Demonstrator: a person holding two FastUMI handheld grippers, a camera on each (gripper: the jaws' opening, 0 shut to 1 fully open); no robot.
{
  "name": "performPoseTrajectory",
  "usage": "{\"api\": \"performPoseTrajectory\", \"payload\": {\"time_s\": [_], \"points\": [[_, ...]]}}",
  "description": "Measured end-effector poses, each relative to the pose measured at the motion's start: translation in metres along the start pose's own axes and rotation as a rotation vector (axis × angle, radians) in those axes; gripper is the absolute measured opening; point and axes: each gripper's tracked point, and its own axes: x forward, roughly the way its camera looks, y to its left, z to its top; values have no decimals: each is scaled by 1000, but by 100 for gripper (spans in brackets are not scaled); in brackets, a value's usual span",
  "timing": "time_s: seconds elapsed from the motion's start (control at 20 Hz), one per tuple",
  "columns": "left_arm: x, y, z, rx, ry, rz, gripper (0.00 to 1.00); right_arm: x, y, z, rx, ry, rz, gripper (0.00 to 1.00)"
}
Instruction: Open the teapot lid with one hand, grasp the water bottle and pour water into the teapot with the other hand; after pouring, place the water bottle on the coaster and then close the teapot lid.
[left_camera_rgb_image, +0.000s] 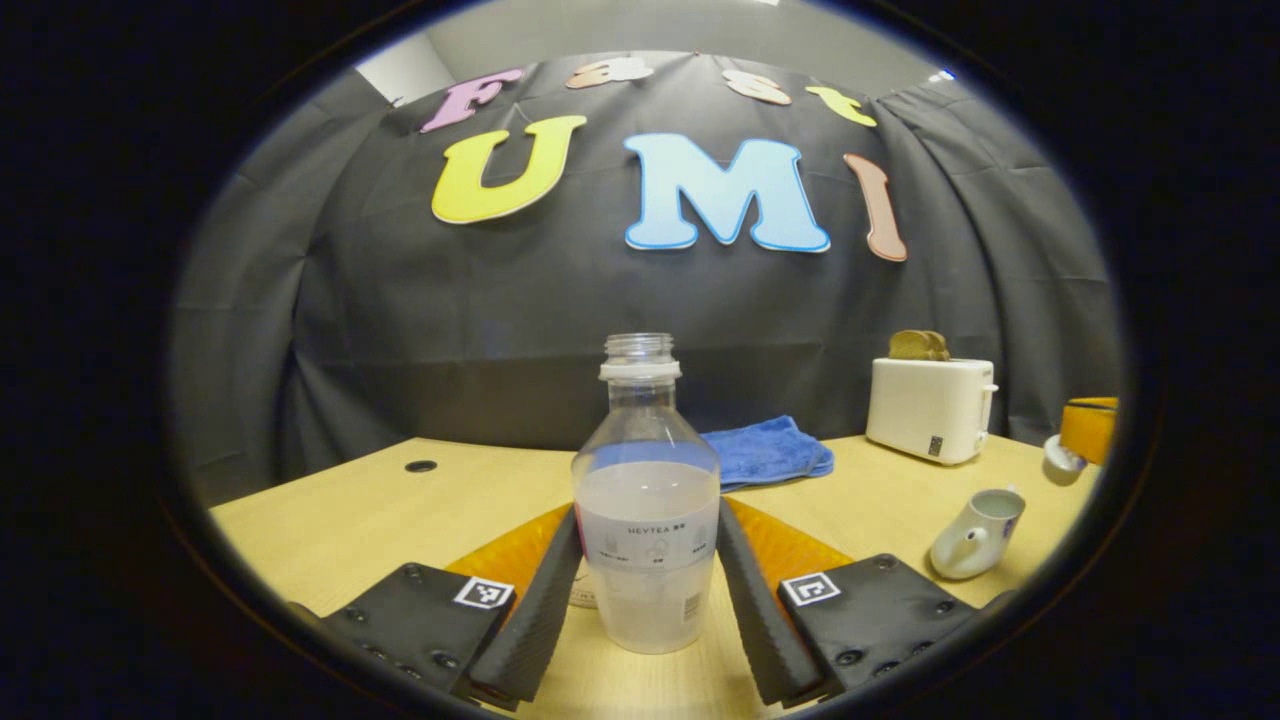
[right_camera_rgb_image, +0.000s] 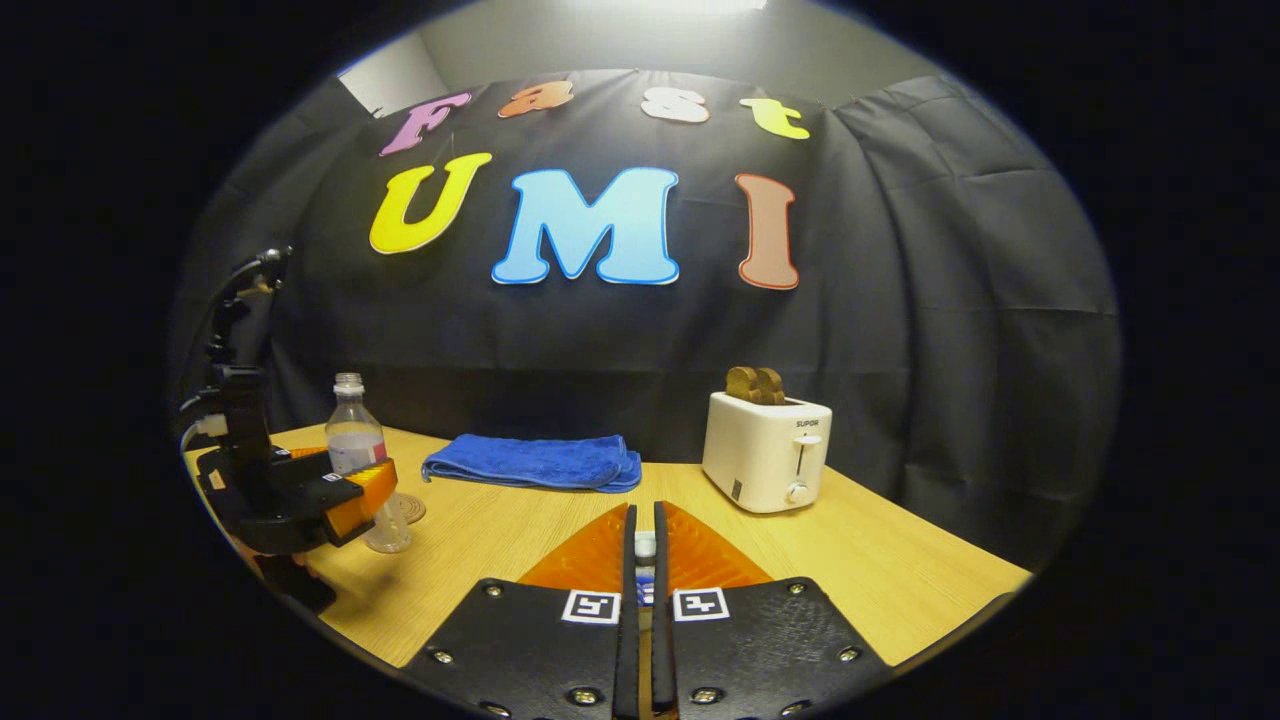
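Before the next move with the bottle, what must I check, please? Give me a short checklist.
1. Teapot open on top: ok.
2. Right gripper closed on the lid: ok, a small white piece sits between its fingers.
3. Water bottle upright and uncapped: ok.
4. Left gripper has a finger on each side of the bottle: ok.
5. Both fingers pressing the bottle: cannot tell.

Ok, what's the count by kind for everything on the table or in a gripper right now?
water bottle: 1
teapot: 1
teapot lid: 1, held by the right gripper
coaster: 1
blue towel: 1
toaster: 1
bread slices: 2, in the toaster
Total: 8
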Motion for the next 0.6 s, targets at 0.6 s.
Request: {"api": "performPoseTrajectory", "payload": {"time_s": [0.6], "points": [[-27, -36, 36, 193, -49, -56, 87, -121, 2, -18, -27, -18, 56, 5]]}}
